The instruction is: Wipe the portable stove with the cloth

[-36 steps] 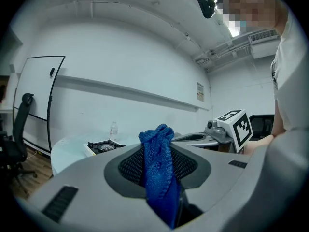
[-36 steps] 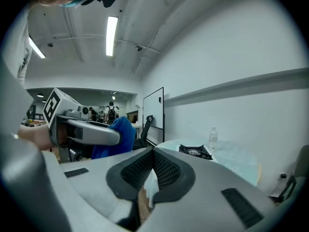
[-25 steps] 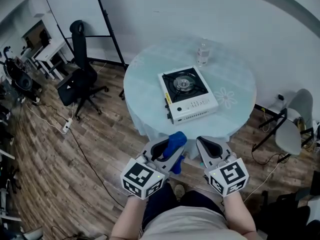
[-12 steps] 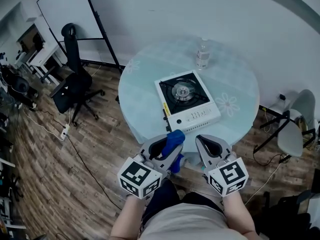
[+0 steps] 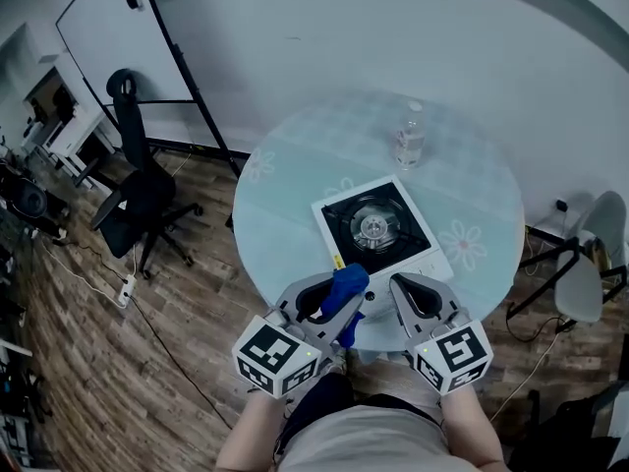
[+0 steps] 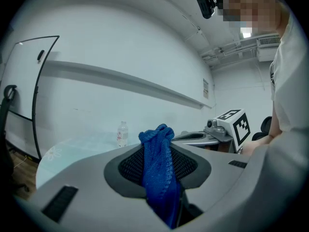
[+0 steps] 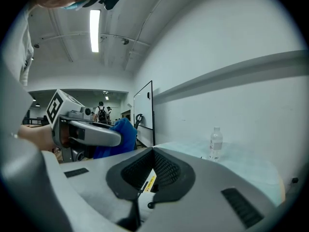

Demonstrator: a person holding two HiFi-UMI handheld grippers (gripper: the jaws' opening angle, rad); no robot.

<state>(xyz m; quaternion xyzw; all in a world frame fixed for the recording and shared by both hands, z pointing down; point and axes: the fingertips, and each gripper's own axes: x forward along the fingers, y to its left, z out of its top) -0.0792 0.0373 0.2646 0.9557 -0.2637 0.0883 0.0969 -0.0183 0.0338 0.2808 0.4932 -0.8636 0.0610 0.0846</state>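
The portable stove (image 5: pixel 378 230), white with a black burner top, sits on the round table (image 5: pixel 280 214) just beyond both grippers. Its near edge is hidden behind them. My left gripper (image 5: pixel 334 298) is shut on a blue cloth (image 5: pixel 346 288), held at the table's near edge. In the left gripper view the cloth (image 6: pixel 157 166) bunches up between the pads of the left gripper (image 6: pixel 161 149). My right gripper (image 5: pixel 413 295) is beside it, shut with nothing in it. In the right gripper view the right gripper (image 7: pixel 153 151) has its jaws together, and the cloth (image 7: pixel 118 137) shows at the left.
A water bottle (image 5: pixel 409 138) stands at the table's far side behind the stove. A black office chair (image 5: pixel 138 190) is on the wood floor to the left, with a whiteboard (image 5: pixel 98 57) behind it. Another chair (image 5: pixel 580 278) stands at the right.
The table and stove have come closer to both grippers and now lie just past their tips. Both grippers keep their hold and spacing; the cloth stays in the left one.
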